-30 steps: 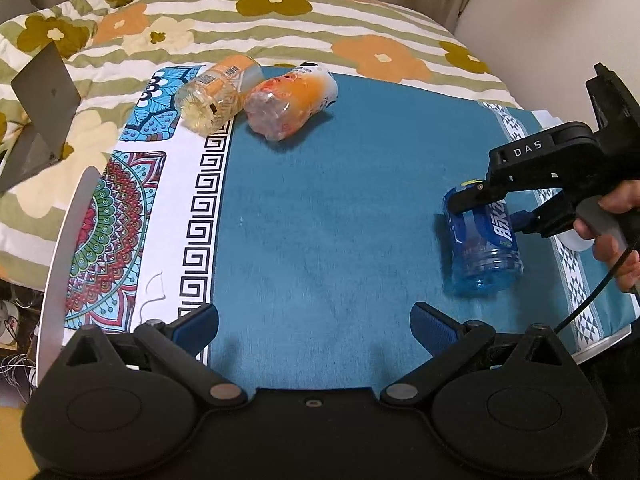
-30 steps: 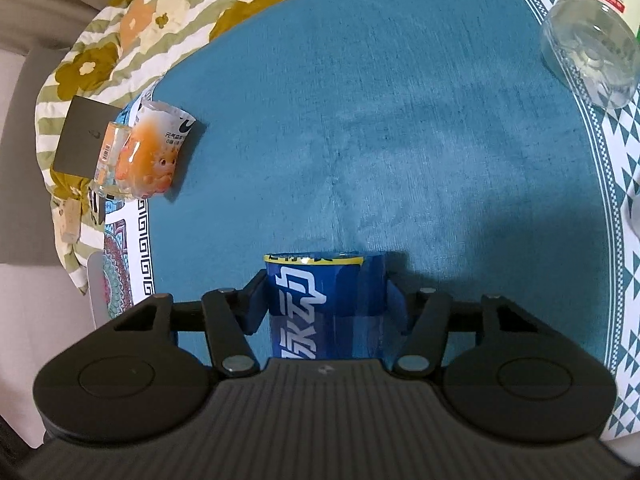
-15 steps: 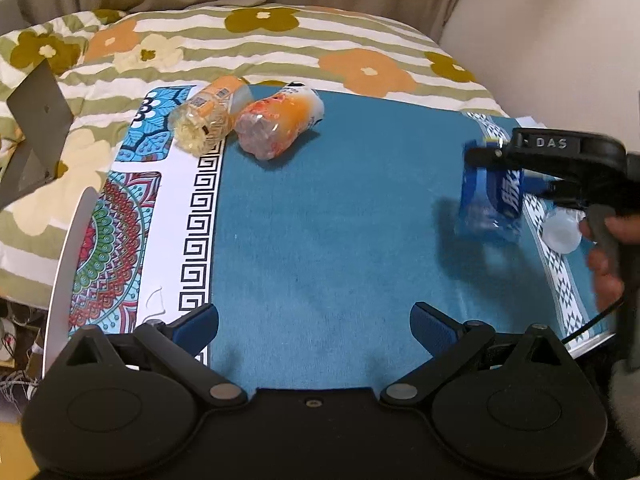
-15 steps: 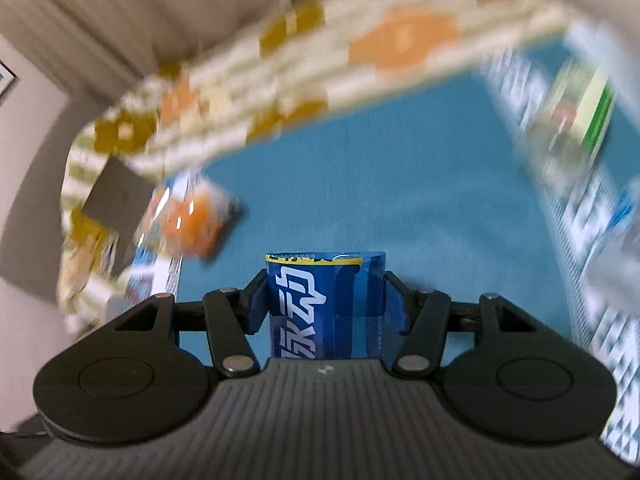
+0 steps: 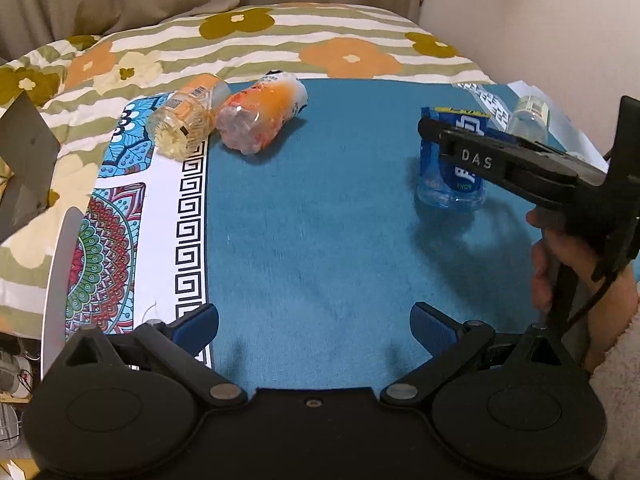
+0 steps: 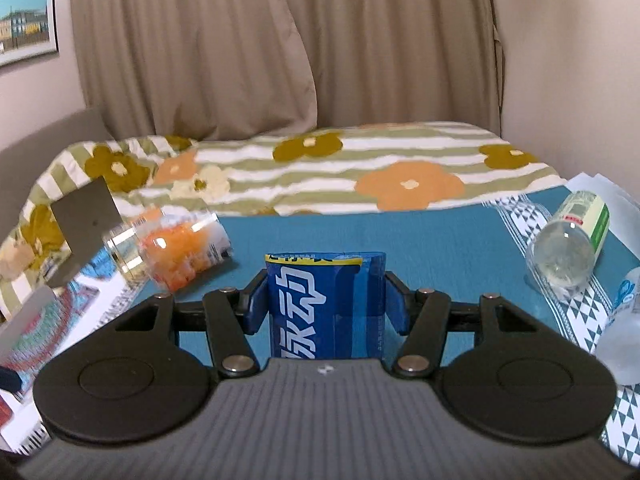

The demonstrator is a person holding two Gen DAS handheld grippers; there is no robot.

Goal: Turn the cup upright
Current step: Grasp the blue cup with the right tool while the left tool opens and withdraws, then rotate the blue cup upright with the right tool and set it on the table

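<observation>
A clear blue cup with a blue label point(image 5: 452, 168) stands upright on the teal cloth point(image 5: 320, 220) at the right, its base on the cloth. My right gripper point(image 6: 325, 304) is shut on the blue cup point(image 6: 324, 308), a blue pad on each side of its wall; it also shows in the left wrist view point(image 5: 456, 140). My left gripper point(image 5: 314, 326) is open and empty above the cloth's near edge, well to the front left of the cup.
An orange-label cup point(image 5: 260, 120) and a clear cup with an orange label point(image 5: 184, 120) lie on their sides at the far left. A clear cup with a green label point(image 6: 568, 244) lies at the far right. A floral bedspread point(image 5: 280, 44) lies behind.
My right gripper lifted the blue cup off its side, turned it and set it base down on the cloth, farther back. The left gripper stayed open in place.
</observation>
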